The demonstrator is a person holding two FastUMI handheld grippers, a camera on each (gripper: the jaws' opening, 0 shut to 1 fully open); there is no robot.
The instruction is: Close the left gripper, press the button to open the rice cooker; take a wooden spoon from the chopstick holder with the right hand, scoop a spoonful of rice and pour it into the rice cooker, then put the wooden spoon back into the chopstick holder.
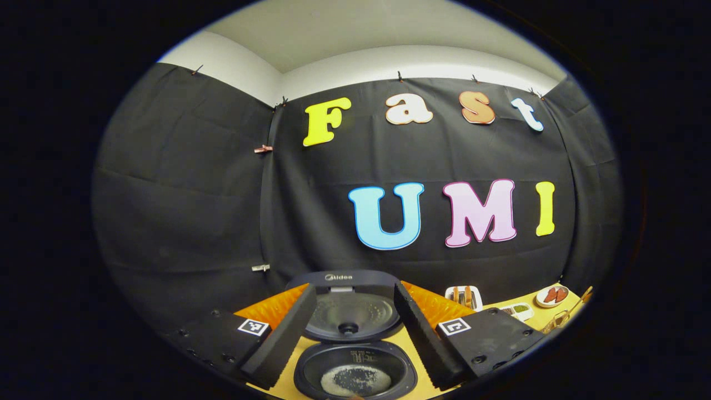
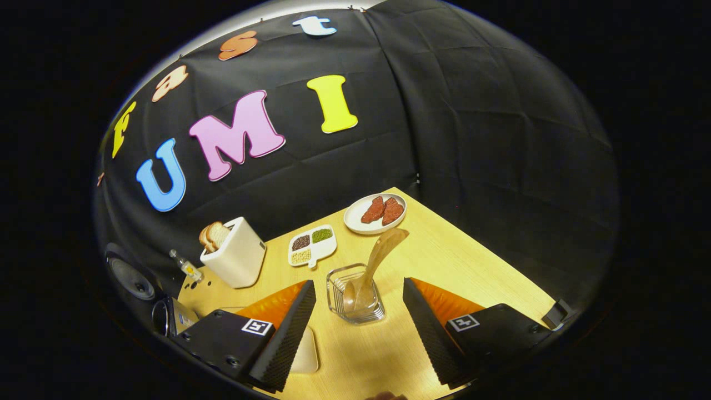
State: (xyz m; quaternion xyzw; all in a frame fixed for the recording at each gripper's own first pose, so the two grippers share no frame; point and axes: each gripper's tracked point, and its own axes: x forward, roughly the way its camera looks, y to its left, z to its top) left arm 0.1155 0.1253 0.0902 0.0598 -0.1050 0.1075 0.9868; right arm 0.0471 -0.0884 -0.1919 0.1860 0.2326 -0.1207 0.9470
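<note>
The black rice cooker [image 1: 355, 333] stands open straight ahead in the left gripper view, its lid [image 1: 347, 311] upright. A layer of white rice [image 1: 355, 380] lies on the floor of its inner pot. My left gripper [image 1: 354, 289] is open, one finger on each side of the cooker and touching nothing. In the right gripper view a clear glass chopstick holder [image 2: 355, 297] stands on the wooden table [image 2: 444, 250]. A wooden spoon [image 2: 382, 253] leans in it, tilted up to the right. My right gripper [image 2: 358, 284] is open just short of the holder, nothing between its fingers.
Behind the holder are a white divided dish of grains [image 2: 312, 244], a plate with red slices [image 2: 375, 213] and a white toaster with bread [image 2: 236, 258]. A small bottle [image 2: 186, 266] stands left of the toaster. A pale dish [image 2: 306, 344] lies partly under one finger. The table's edge runs along the right.
</note>
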